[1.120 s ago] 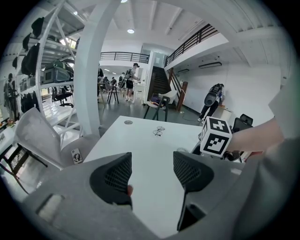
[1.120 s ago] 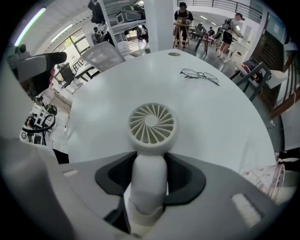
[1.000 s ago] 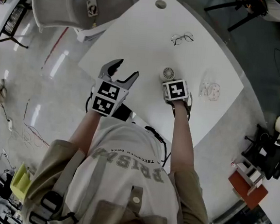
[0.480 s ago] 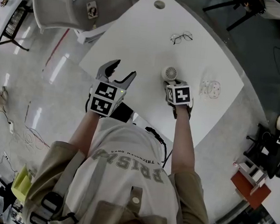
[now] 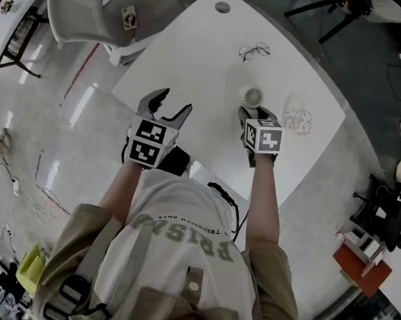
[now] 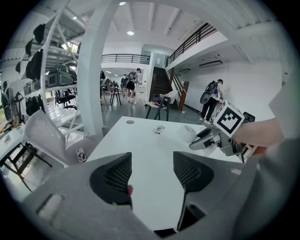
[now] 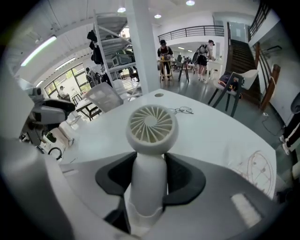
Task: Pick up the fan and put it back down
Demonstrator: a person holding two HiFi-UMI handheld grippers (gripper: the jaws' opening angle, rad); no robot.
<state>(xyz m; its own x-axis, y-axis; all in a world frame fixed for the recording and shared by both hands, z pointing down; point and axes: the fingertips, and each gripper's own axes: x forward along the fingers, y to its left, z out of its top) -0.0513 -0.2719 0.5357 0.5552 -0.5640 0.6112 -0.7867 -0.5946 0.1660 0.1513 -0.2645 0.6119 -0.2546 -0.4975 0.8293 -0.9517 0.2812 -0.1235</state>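
Over the right part of the white tabletop, the right hand-held gripper pinches the fan by its stem. Seen from the right gripper view, both dark pads of this hand-held gripper press against the sides of the white stem, standing partly spread to its width, while the round slatted head of the fan rises just beyond them with its face turned back toward the camera. From the left gripper view the fan sticks out ahead of the right hand-held gripper and looks clear of the surface, though the base cannot be made out there.

Nearer the left edge of the tabletop, the left hand-held gripper hovers with its jaws spread wide; between the two pads of this hand-held gripper only bare tabletop shows, and nothing is touched.

Farther back on the tabletop lies a pair of glasses, well apart from both. A faint round patch with reddish lines sits just right of the fan. A grey chair stands off the far left corner.
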